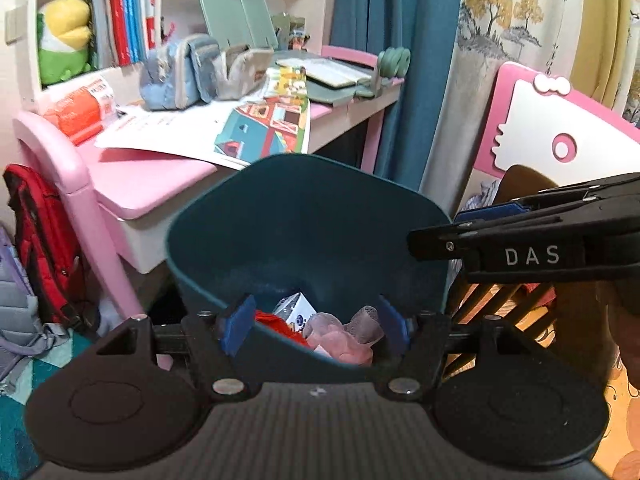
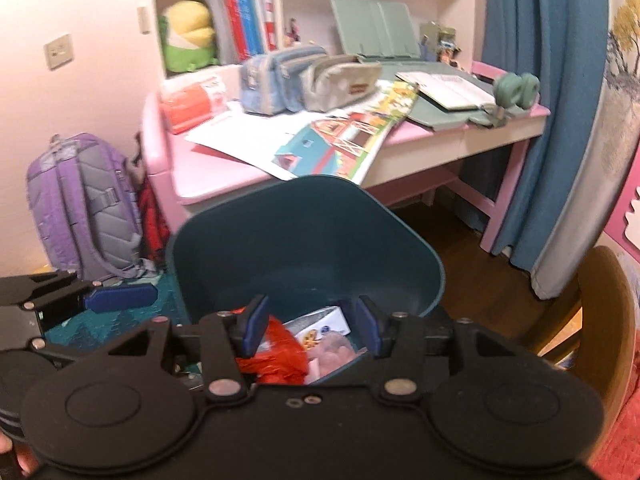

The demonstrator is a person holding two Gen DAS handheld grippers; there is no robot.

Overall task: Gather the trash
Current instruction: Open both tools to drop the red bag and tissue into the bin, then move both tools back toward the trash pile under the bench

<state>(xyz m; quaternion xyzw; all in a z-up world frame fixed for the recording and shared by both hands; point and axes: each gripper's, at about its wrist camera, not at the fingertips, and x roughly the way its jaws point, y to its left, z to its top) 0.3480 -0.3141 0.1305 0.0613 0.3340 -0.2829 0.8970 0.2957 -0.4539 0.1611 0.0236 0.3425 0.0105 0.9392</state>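
A dark teal trash bin [image 1: 304, 216] stands on the floor in front of the pink desk; it also shows in the right wrist view [image 2: 308, 236]. Inside lie a red plastic wrapper [image 2: 276, 356], a white carton [image 1: 294, 308] and pink crumpled tissue [image 1: 340, 340]. My left gripper [image 1: 316, 326] is open, its blue fingers over the bin's near rim, empty. My right gripper [image 2: 310, 326] is open and empty above the bin's near rim. The right gripper also shows from the side at the bin's right in the left wrist view [image 1: 520, 240].
The pink desk [image 2: 216, 172] behind the bin holds books, pencil cases [image 2: 280, 76] and an orange packet [image 2: 192, 100]. A purple backpack [image 2: 84, 204] and a red backpack [image 1: 40, 240] lean at its left. Blue curtain [image 2: 528, 100] and a wooden chair [image 2: 608, 320] stand right.
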